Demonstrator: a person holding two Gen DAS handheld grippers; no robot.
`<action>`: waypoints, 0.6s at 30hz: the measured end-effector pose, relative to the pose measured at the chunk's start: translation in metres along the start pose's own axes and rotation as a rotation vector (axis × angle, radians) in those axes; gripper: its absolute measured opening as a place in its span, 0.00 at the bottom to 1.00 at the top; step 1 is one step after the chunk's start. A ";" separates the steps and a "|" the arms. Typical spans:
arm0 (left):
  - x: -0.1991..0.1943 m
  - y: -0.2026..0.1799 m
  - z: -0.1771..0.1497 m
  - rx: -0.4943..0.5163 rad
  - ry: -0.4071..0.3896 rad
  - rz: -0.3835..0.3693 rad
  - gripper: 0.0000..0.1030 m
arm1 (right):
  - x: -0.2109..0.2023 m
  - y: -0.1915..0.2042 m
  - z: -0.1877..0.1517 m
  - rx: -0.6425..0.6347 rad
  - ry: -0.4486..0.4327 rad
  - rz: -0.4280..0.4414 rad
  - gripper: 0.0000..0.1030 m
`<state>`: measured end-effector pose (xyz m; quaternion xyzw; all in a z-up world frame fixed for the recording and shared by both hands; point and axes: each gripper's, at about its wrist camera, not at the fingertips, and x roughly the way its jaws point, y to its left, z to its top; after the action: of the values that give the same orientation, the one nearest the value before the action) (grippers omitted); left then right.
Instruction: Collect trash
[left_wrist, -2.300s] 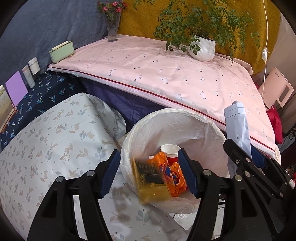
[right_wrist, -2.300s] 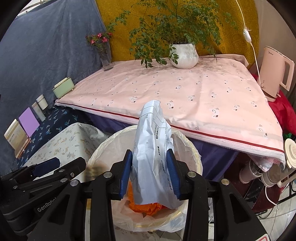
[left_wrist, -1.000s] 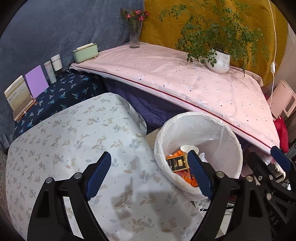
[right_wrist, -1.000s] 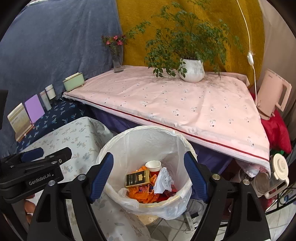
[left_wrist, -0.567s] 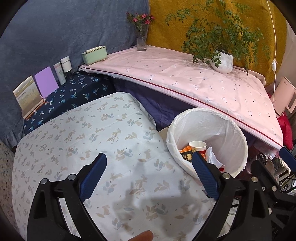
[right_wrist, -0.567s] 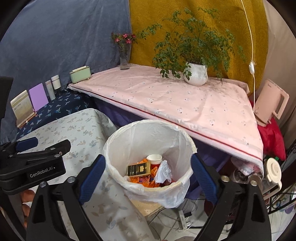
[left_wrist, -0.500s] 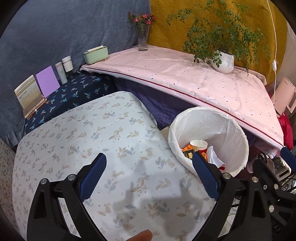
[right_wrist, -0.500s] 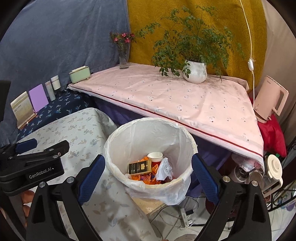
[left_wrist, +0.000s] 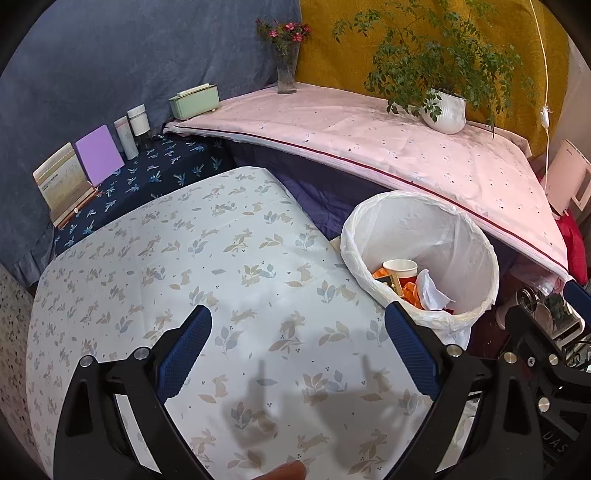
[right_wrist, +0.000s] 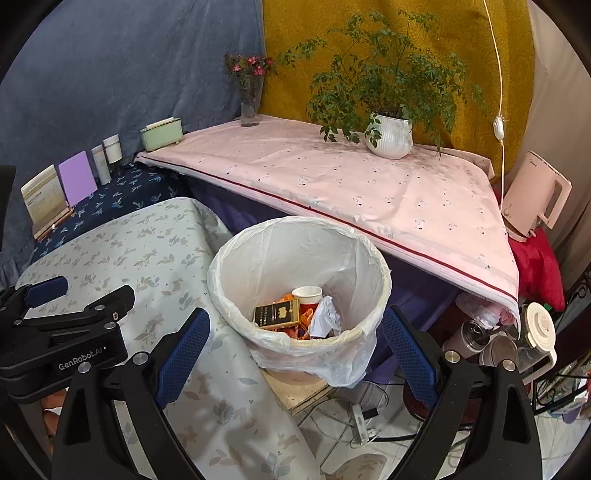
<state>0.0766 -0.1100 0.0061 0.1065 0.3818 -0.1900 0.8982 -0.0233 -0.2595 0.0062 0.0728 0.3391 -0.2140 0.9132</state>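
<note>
My left gripper (left_wrist: 297, 349) and right gripper (right_wrist: 295, 347) have just spread wide, both empty. The round bin with a white plastic bag (right_wrist: 295, 254) holds trash.

Surfaces and their loads.
Pink-clothed table (right_wrist: 369, 192): white plant pot (right_wrist: 391, 136), flower vase (right_wrist: 250, 101), green box (right_wrist: 161, 133). Leaf-print table (left_wrist: 221, 258) bare. Lined bin (right_wrist: 369, 295) beside it, base hidden.
</note>
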 end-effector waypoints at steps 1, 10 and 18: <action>0.000 0.000 -0.001 0.000 0.000 0.000 0.88 | 0.000 0.001 -0.002 -0.001 0.004 -0.001 0.88; 0.001 -0.001 -0.010 0.000 0.013 0.000 0.88 | 0.004 0.000 -0.010 0.005 0.029 -0.005 0.88; 0.004 -0.004 -0.015 0.002 0.025 0.006 0.88 | 0.007 -0.004 -0.016 0.016 0.047 -0.005 0.88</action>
<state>0.0675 -0.1101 -0.0068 0.1109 0.3926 -0.1861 0.8938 -0.0294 -0.2608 -0.0101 0.0840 0.3589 -0.2171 0.9039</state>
